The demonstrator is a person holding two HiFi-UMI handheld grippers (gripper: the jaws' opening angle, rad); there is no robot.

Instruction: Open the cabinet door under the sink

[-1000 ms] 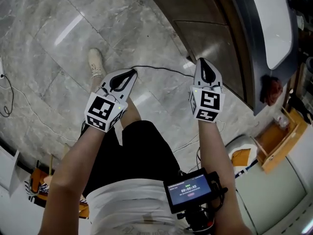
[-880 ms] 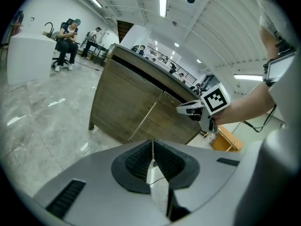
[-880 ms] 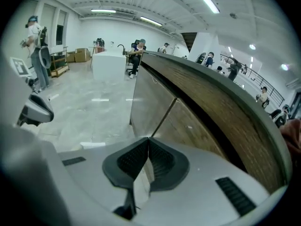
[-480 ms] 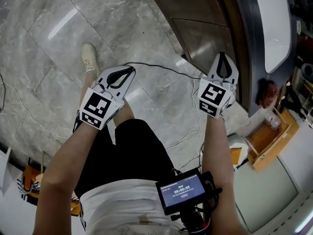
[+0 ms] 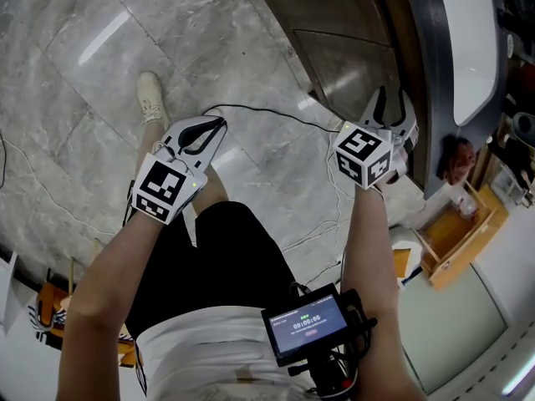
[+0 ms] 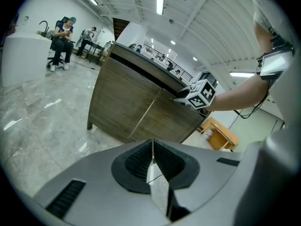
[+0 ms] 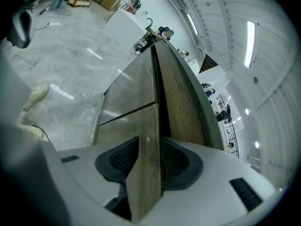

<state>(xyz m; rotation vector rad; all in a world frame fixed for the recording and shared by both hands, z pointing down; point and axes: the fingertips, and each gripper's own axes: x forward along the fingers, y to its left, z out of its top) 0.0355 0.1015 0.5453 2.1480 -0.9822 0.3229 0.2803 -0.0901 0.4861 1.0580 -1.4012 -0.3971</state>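
The brown wooden cabinet door hangs under the dark counter and the white sink. My right gripper is at the door's upper edge, just below the counter lip. In the right gripper view the door's edge runs between the jaws, with the black pads against both of its faces. These jaws have just been opening, and the door edge is now between them. The left gripper view shows that gripper at the top of the door. My left gripper hovers over the floor, shut and empty.
A black cable trails across the grey marble floor in front of the cabinet. A wooden box stands to the right of the cabinet. The person's shoe is on the floor at the left. People sit far off.
My right gripper has moved up and to the right onto the cabinet, rolled over, and its jaws have parted around the door's edge. The left gripper has hardly moved.
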